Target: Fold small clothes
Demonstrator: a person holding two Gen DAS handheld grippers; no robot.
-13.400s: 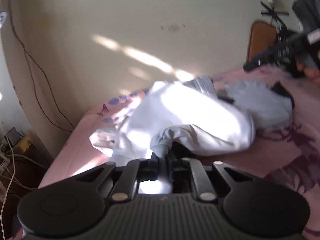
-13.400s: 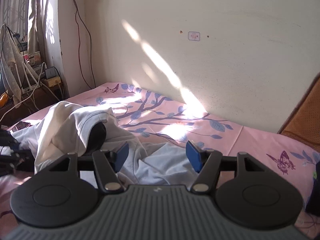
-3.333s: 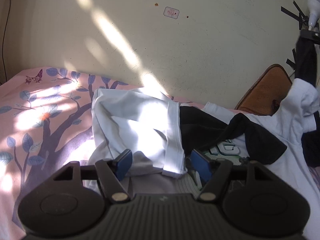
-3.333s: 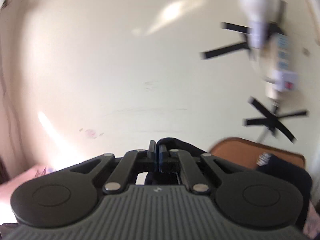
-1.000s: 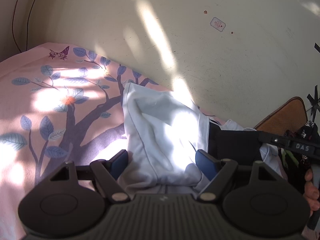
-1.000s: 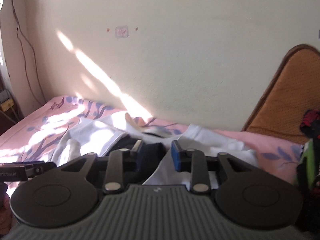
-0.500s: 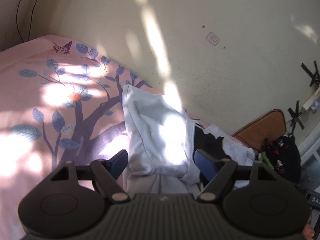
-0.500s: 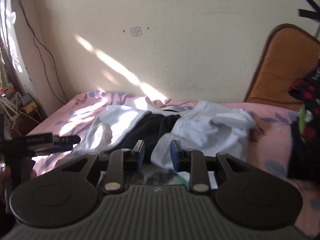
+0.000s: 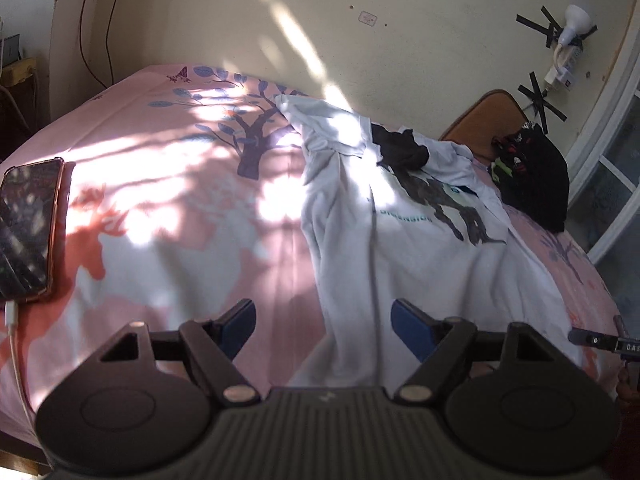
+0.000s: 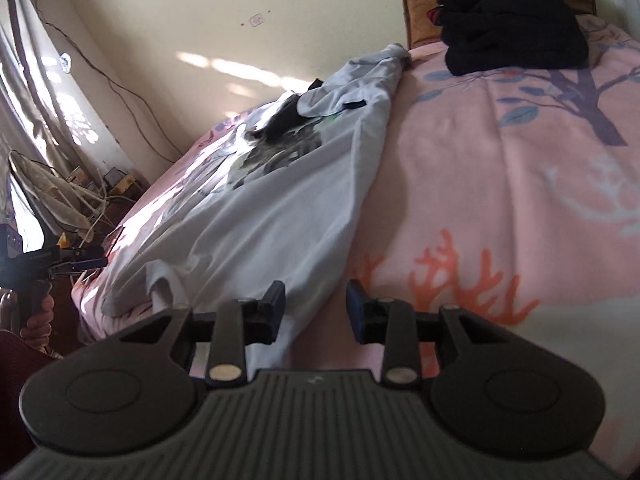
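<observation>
A white t-shirt (image 9: 400, 264) with a dark print lies spread lengthwise on the pink bed (image 9: 160, 208); a black collar piece (image 9: 400, 148) sits near its far end. My left gripper (image 9: 324, 328) is open over the shirt's near left edge, and cloth lies loosely between its blue pads (image 9: 412, 332). In the right wrist view the t-shirt (image 10: 280, 200) runs away to the upper left. My right gripper (image 10: 316, 312) is at its near right corner with the jaws opening. The hem lies between them, clear of the right pad (image 10: 356, 312).
A phone (image 9: 28, 232) on a white cable lies at the bed's left edge. A pile of black clothes (image 10: 516, 28) sits by the brown headboard (image 9: 488, 108). A fan and cables (image 10: 48, 200) stand beside the bed. A hand (image 10: 38, 316) holds the left gripper.
Both grippers have pulled back to the bed's near edge, so the whole shirt now shows, lying stretched out. The right jaws have widened; the left jaws stay wide.
</observation>
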